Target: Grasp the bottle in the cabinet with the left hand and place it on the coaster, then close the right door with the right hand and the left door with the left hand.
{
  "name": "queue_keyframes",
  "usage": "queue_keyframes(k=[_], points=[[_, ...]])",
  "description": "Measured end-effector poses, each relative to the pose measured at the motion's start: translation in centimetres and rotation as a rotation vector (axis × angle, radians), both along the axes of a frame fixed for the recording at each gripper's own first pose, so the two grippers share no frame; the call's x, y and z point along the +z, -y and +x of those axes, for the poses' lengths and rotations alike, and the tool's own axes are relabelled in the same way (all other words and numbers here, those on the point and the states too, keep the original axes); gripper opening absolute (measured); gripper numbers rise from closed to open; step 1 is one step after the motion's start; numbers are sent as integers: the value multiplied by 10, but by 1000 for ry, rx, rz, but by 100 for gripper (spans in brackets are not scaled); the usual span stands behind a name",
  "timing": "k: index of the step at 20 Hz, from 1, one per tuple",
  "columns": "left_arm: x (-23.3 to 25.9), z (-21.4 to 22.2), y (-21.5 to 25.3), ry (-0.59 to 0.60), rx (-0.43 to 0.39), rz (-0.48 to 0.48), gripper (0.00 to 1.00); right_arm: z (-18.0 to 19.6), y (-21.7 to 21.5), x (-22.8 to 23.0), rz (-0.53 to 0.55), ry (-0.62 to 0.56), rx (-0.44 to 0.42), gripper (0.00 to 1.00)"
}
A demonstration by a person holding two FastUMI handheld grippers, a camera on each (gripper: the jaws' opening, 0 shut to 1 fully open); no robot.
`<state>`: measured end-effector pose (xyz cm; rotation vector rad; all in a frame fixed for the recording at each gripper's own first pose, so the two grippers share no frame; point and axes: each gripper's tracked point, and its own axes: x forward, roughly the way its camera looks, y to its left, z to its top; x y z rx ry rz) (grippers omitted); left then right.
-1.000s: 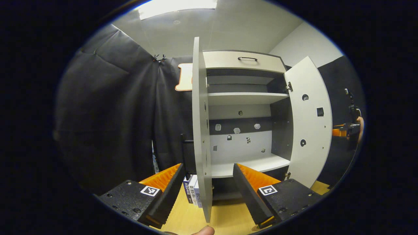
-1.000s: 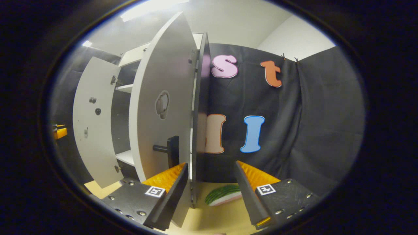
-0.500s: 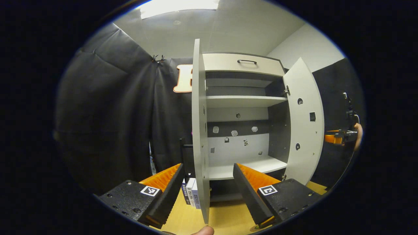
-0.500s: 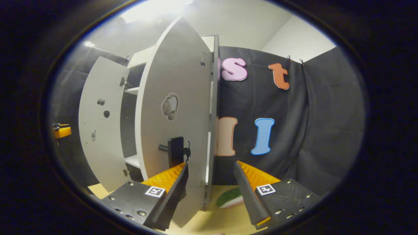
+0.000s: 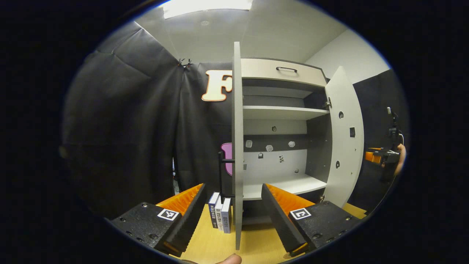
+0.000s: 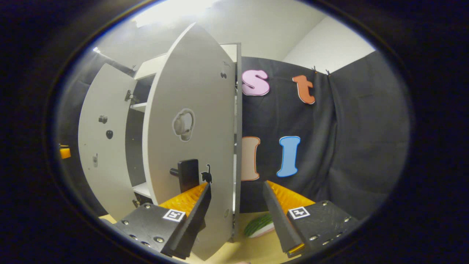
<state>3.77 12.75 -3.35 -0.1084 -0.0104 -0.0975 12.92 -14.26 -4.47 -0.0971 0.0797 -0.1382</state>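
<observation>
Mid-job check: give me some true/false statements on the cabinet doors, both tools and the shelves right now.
1. Both cabinet doors are shut. False: the left door and right door both stand open.
2. The left tool is open, its fingers either side of the left door's edge. True.
3. A bottle stands on the lower shelf. False: it is bare.
4. The right tool is open, straddling the right door's edge. True.
5. Books stand beside the left door. True.

Two hand-held grippers
Each gripper (image 5: 231, 216) (image 6: 236, 216) has black blocks with small screws, square markers and ribbed fingers (image 5: 278, 216).
</observation>
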Motion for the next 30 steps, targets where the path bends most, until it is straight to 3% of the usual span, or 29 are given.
queue_keyframes(k=[2, 3, 10, 15, 20, 23, 30], points=[[-4, 4, -4, -12, 4, -15, 95, 4, -9, -3, 15, -5, 16, 84], [-6, 6, -6, -19, 3, -22, 94, 6, -14, -3, 23, -7, 23, 87], [-3, 10, -22, -4, 25, -25, 95, 22, -37, -9, 62, -4, 33, 87], [-9, 11, -40, -18, 43, -19, 92, 24, -59, -16, 29, -7, 84, 86], [-23, 15, -61, -63, 55, -39, 95, 25, -70, -23, 26, -24, 85, 95], [-26, 22, -75, -59, 67, -31, 95, 21, -78, -25, 20, -28, 85, 98], [-39, 51, -100, -85, 96, -19, 95, -6, -101, -30, 36, -43, 135, 92]])
